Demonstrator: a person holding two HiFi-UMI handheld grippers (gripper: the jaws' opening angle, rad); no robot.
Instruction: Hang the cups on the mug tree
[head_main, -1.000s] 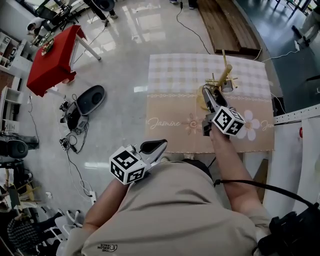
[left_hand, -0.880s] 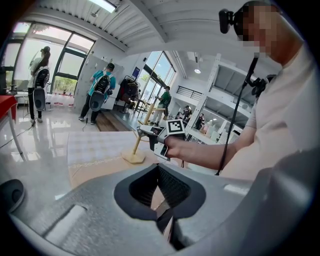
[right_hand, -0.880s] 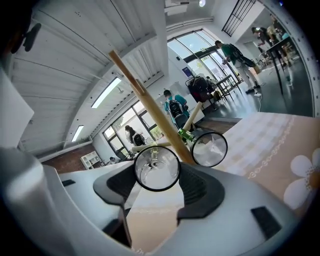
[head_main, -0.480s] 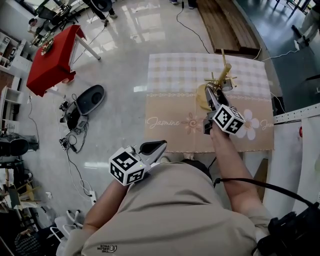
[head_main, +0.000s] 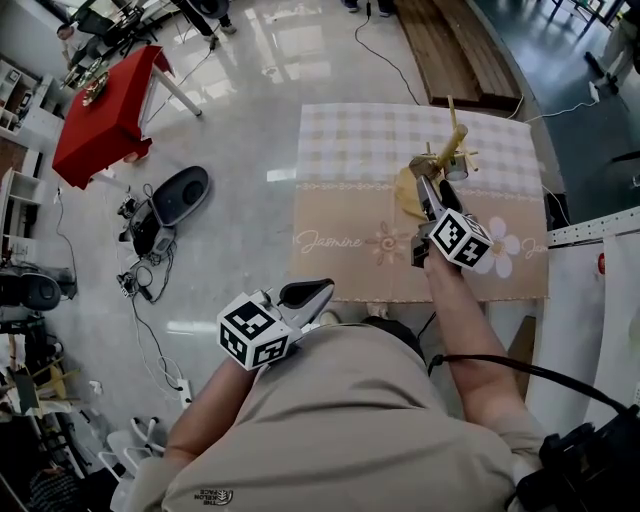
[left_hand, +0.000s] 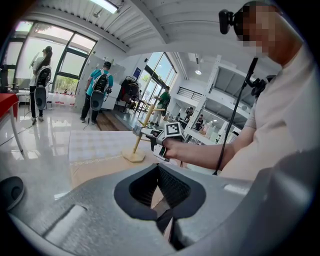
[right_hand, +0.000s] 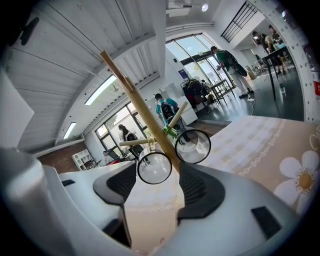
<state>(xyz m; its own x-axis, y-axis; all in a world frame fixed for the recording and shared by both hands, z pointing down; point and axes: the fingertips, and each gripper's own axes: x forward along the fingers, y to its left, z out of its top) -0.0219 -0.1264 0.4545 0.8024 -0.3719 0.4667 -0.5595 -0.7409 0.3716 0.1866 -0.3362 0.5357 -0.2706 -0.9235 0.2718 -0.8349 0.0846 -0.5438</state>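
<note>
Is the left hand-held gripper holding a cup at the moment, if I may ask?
No: in its own view, the left hand-held gripper has its jaws together with nothing between them.

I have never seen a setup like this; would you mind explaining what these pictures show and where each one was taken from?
There is no robot here: a person holds a two-jaw gripper in each hand, and the marker cubes are part of the grippers. The head view comes from a camera on the person's head, looking steeply down. The other two views come from cameras riding on the grippers, each looking along its own jaws. On the table, which has a beige cloth, stands a wooden mug tree. Two glass cups hang from its pegs. The right gripper is open at the tree, with one hanging cup between its jaws. I cannot tell whether a jaw touches it. The left gripper is shut and empty, near the person's body.
</note>
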